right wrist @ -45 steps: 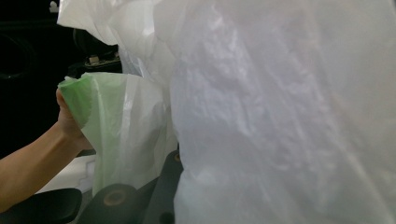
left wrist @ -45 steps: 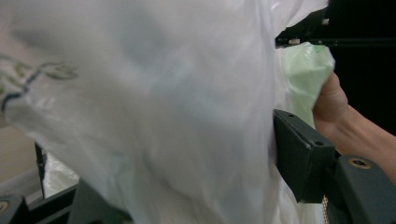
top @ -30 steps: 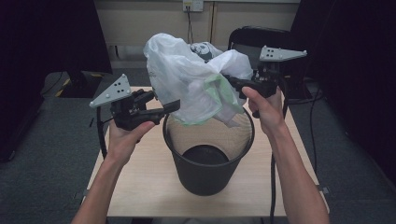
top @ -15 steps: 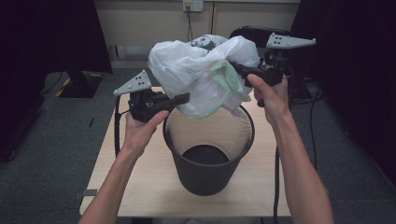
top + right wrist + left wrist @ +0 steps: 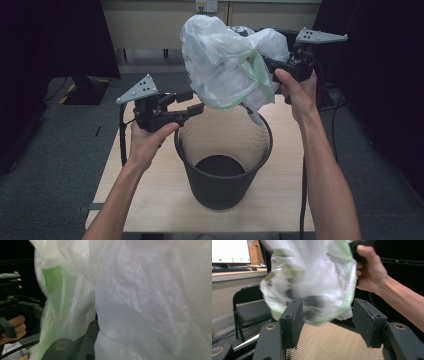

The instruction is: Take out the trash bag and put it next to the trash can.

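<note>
Since a moment ago the left gripper (image 5: 196,108) has let go of the plastic bag (image 5: 227,62) and dropped back to the rim of the black mesh bin (image 5: 222,165). Its jaws have just been opening; they stand apart with nothing pinched, the bag hanging just past them. The right gripper (image 5: 267,62) is clamped tight on the bag and holds it up high over the bin on the table (image 5: 280,200), probably so the bag can open out and go in as a liner. No words can be read on the bag.
</note>
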